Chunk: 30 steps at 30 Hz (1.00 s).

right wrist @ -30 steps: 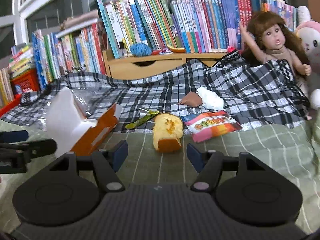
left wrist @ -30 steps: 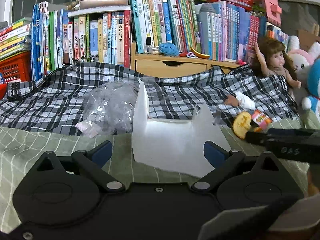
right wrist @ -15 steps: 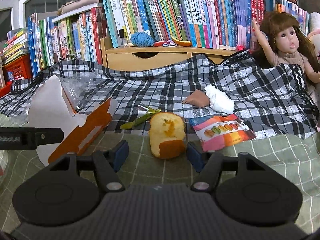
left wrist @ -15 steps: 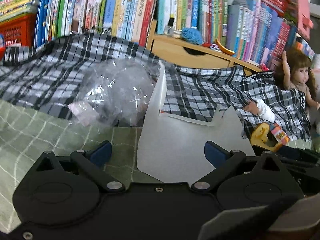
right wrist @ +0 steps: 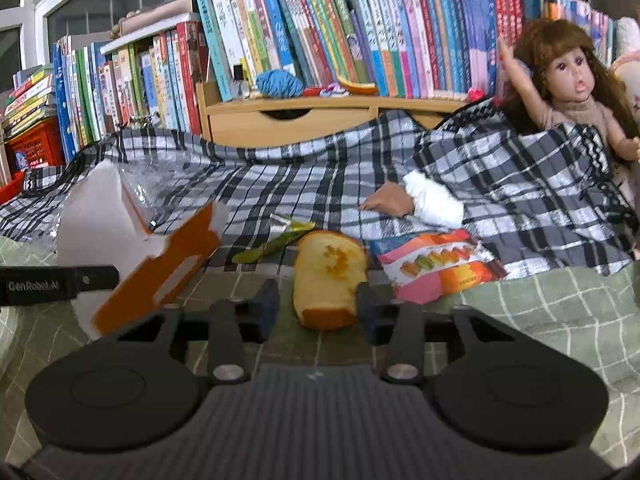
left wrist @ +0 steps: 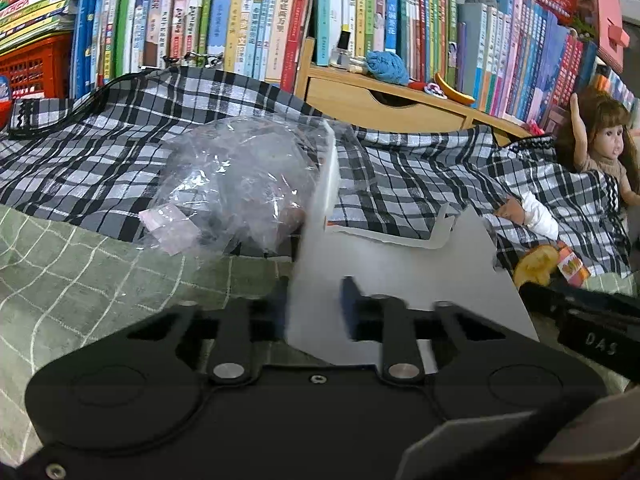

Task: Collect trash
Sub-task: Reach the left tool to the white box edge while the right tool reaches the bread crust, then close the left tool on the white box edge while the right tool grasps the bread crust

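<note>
Crinkled clear plastic bag is lying ahead and to the left of my left tongs, on the green checked bedsheet where it meets the black-and-white plaid blanket. My left tongs are closing, and the bent white edge of a flattened orange-and-white cardboard box is sitting between their blue pads; the pads look to be pressing on it. Just right of that box, my right tongs are closing around a chunk of yellow sponge cake; the right pad is touching the cake, the left one is showing a thin gap. A crumpled green wrapper is lying ahead and slightly left of these tongs, and a pink and orange snack packet is resting just to their right.
</note>
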Tool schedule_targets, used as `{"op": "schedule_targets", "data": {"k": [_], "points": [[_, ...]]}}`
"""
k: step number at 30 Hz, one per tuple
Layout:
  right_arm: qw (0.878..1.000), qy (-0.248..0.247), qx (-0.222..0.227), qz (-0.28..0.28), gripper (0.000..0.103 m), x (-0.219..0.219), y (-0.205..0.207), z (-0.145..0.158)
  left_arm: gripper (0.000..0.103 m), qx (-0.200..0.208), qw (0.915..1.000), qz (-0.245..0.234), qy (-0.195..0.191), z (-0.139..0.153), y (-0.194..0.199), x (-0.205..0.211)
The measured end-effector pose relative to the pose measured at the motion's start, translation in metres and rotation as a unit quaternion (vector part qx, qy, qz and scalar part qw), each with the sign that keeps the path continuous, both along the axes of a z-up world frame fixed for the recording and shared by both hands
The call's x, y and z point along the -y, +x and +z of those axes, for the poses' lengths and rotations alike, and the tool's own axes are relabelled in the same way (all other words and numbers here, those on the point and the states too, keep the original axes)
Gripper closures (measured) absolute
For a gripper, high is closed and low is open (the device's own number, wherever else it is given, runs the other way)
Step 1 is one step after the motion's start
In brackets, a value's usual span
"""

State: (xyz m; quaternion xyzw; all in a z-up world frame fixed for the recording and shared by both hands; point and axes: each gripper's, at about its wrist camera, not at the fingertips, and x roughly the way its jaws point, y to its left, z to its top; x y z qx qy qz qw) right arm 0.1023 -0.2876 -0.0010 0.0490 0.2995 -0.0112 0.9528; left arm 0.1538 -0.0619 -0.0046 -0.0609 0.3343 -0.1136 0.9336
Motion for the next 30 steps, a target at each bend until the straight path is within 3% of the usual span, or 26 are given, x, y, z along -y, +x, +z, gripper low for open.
{"op": "schedule_targets", "data": {"k": [3, 12, 17, 19, 20, 21, 22, 24, 26, 28, 30], "points": [[1.000, 0.008, 0.003, 0.005, 0.075, -0.002, -0.002, 0.002, 0.095, -0.004, 0.9999, 0.002, -0.014, 0.003, -0.001, -0.003], [0.999, 0.021, 0.034, 0.008, 0.078, -0.001, -0.017, 0.021, 0.098, 0.009, 0.9999, -0.005, -0.012, 0.013, -0.010, -0.002], [0.999, 0.041, 0.029, 0.007, 0.077, 0.006, -0.034, 0.032, 0.097, 0.014, 0.9997, -0.020, -0.003, 0.022, -0.019, -0.001], [0.998, 0.051, 0.024, 0.000, 0.070, 0.009, -0.041, 0.032, 0.093, 0.021, 0.9993, -0.029, 0.003, 0.026, -0.023, 0.000], [0.999, 0.051, 0.021, -0.003, 0.052, 0.010, -0.042, 0.030, 0.091, 0.023, 0.9993, -0.029, 0.001, 0.027, -0.025, 0.001], [0.999, 0.048, 0.020, -0.007, 0.039, 0.010, -0.043, 0.028, 0.083, 0.023, 0.9993, -0.029, -0.001, 0.027, -0.025, 0.001], [0.999, 0.042, 0.020, -0.012, 0.035, 0.010, -0.042, 0.027, 0.066, 0.022, 0.9993, -0.031, -0.004, 0.027, -0.025, 0.001], [0.999, 0.033, 0.015, -0.013, 0.027, 0.008, -0.041, 0.023, 0.048, 0.019, 0.9993, -0.030, -0.013, 0.026, -0.024, 0.001], [0.999, 0.029, 0.010, -0.017, 0.020, 0.007, -0.041, 0.020, 0.041, 0.021, 0.9993, -0.027, -0.015, 0.025, -0.023, 0.002], [0.999, 0.027, 0.005, -0.017, 0.019, 0.006, -0.041, 0.018, 0.024, 0.024, 0.9994, -0.022, -0.013, 0.022, -0.021, 0.003], [1.000, 0.024, 0.001, -0.013, 0.017, 0.004, -0.041, 0.017, 0.020, 0.023, 0.9994, -0.020, -0.016, 0.019, -0.018, 0.004]]}}
